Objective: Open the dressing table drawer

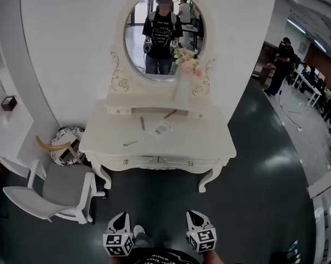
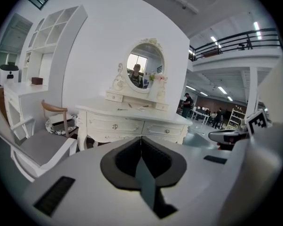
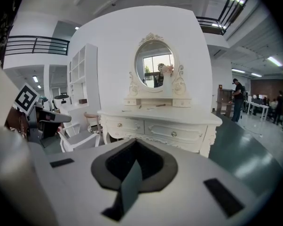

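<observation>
Both of your grippers sit in front of the dressing table (image 1: 209, 142), well apart from it across the dark floor (image 1: 253, 169). Your left gripper (image 1: 120, 218) faces the table's left half and your right gripper (image 1: 197, 216) its right half. Each has its jaws pressed together with nothing between them.

Two drawers lie side by side in the dressing table's front, just under its top. Both the left drawer (image 1: 133, 161) and the right drawer (image 1: 181, 163) are closed flush, and each carries a small knob.

A few slim sticks and a small packet (image 1: 160, 128) lie on the tabletop. An oval mirror (image 1: 164, 34) rises at the table's back, with flowers (image 1: 186, 56) by its lower right edge. A white chair (image 1: 61, 188) stands just left of the table's front left leg.
</observation>
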A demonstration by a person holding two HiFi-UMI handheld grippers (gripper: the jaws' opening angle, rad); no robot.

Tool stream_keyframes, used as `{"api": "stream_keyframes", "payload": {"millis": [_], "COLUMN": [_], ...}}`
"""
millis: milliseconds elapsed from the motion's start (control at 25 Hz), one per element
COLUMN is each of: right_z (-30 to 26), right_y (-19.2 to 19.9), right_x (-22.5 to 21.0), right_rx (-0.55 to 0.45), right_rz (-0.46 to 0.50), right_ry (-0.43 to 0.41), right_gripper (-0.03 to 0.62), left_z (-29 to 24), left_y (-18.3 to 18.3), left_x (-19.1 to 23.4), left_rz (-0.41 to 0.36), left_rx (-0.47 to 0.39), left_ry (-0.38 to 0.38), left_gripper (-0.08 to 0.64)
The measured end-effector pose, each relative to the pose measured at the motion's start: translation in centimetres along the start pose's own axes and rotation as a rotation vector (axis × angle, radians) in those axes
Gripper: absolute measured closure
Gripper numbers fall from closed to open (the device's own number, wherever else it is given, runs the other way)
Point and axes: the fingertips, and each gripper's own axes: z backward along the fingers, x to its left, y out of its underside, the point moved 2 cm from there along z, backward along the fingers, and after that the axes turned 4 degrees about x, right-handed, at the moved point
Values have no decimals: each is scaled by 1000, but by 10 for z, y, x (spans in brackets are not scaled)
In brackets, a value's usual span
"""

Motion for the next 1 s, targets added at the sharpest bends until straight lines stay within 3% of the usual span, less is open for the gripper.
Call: {"api": "stream_keyframes", "payload": {"millis": [320,560,1000], "right_z": [-43,-72,-90], "right_y": [-40,-59,-66], "right_x": [12,33,46], "right_rx": [-26,-44,-56], "right_rz": [-40,-61,-121], "right_ry": [65,82,138], "right_gripper": [581,581,581], "left_z": [-37,-60,-75], "left_y": [-45,-65,-79], "left_x": [42,64,92], "left_rz": [41,-19,-59], "left_rx": [-14,2,26], "left_ry": [62,94,127], "left_gripper": [543,543,543]}}
